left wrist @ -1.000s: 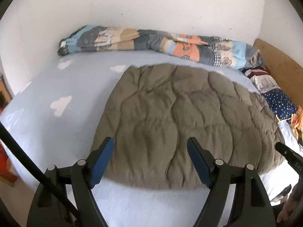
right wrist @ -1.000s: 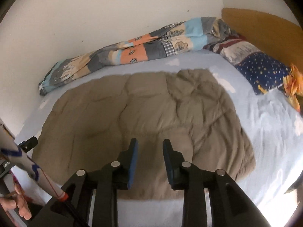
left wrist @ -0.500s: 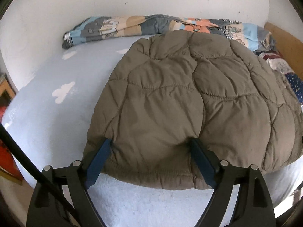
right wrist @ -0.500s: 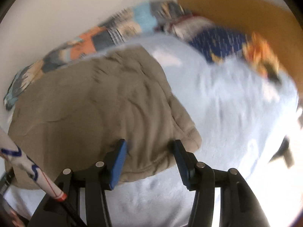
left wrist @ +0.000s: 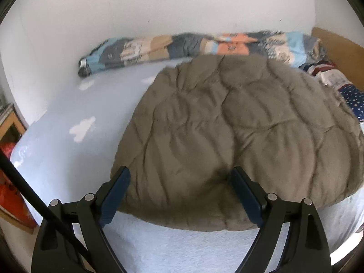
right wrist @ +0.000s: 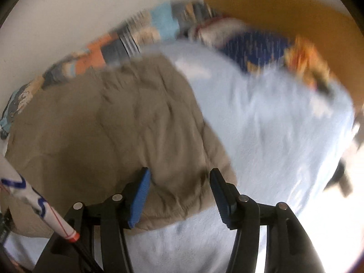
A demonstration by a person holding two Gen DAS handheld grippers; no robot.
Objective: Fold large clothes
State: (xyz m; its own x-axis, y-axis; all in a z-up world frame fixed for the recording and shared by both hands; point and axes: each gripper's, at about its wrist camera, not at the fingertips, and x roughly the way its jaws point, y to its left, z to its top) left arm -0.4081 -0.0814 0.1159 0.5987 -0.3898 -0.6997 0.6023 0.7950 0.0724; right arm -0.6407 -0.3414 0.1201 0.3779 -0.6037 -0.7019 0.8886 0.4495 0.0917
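A large olive-brown quilted jacket (left wrist: pixel 227 125) lies spread on the light blue bed sheet (left wrist: pixel 68 113), its hem towards me. My left gripper (left wrist: pixel 179 173) hovers over the near left part of the hem. Its jaws are opening and wide apart, with jacket fabric showing between them, and the pads press on nothing. In the blurred right wrist view the jacket (right wrist: pixel 113 125) fills the left half. My right gripper (right wrist: pixel 180 171) hangs over its near right corner. Those jaws are opening too, with the corner between them but not pinched.
A rolled patchwork blanket (left wrist: pixel 182 45) runs along the white wall behind the jacket. A navy starred pillow (right wrist: pixel 257 47) and an orange item (right wrist: pixel 304 61) lie by the wooden headboard (right wrist: pixel 284 6). A red object (left wrist: pixel 9 193) sits below the bed's left edge.
The right gripper's jaws have spread from nearly closed to wide, and its view has swung right to the jacket's corner. The left jaws have widened a little. The jacket bulged up and has settled.
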